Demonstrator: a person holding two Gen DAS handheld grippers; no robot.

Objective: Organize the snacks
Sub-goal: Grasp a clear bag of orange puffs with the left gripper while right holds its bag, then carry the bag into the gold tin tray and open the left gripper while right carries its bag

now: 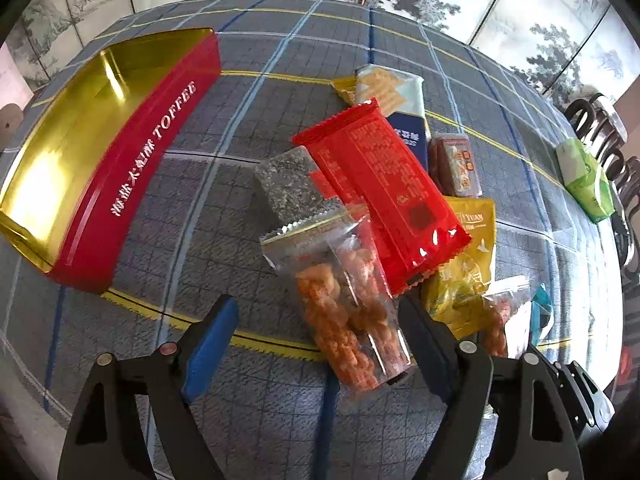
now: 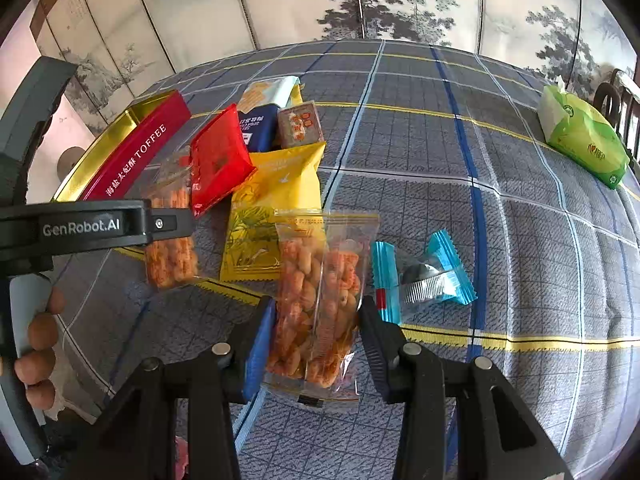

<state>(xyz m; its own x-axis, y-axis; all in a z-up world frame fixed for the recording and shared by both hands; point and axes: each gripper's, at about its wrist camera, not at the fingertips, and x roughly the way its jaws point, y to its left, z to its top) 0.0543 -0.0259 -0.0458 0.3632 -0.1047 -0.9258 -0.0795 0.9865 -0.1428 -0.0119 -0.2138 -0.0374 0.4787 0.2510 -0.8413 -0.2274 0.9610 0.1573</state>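
Closest to my left tool is a clear packet of orange puffed snacks, lying on the checked tabletop with its lower end between the two fingers; the jaws stand wide and neither pad presses on it, so I hold nothing there yet. My right tool is narrowed onto a second clear packet of orange snacks, its pads against both sides, and I judge that a grip. At ten o'clock from my left tool sits the open red toffee tin, gold inside and empty as far as I can see, which I take to be where the snacks belong. At twelve o'clock from that tool a red wrapper overlaps the packet's top edge, with a grey speckled bar beside it and a yellow pouch at two o'clock. These packets look light, crinkly and slippery, their contents brittle, so I would pinch across the filled middle rather than the flat seal, gently, and slide the packet out from under the red wrapper.
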